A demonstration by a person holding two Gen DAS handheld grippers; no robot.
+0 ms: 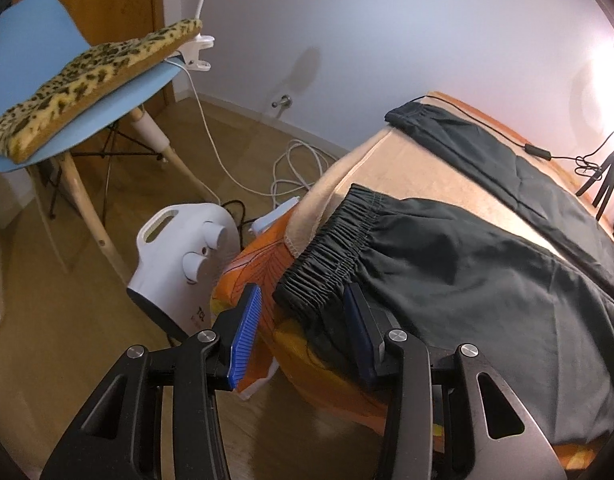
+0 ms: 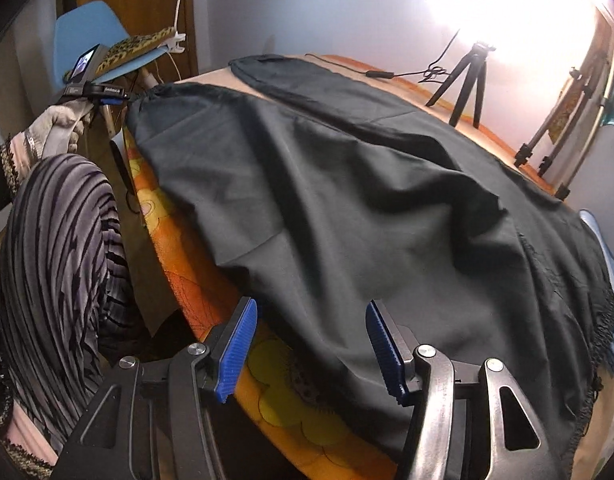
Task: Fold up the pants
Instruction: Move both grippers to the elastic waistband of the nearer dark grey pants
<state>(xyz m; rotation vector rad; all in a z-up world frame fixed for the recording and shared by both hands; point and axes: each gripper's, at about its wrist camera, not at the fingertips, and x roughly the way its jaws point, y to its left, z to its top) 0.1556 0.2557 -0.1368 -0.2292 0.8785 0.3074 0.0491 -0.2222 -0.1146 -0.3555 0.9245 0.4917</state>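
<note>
The dark pants (image 2: pixel 347 208) lie spread, not yet folded, across the bed (image 1: pixel 407 160), with the left tool (image 1: pixel 303 320) spread at a cuff and the right tool (image 2: pixel 311 336) spread over the near edge.

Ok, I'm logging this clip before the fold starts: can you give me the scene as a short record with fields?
garment: dark pants, spread flat, unfolded
surface: bed with orange patterned cover
left gripper: open, at the elastic cuff by the bed's edge
right gripper: open, over the near hem, nothing held
far leg: lies flat toward the wall
floor: white fan heater, blue chair
on bed: small tripod
</note>
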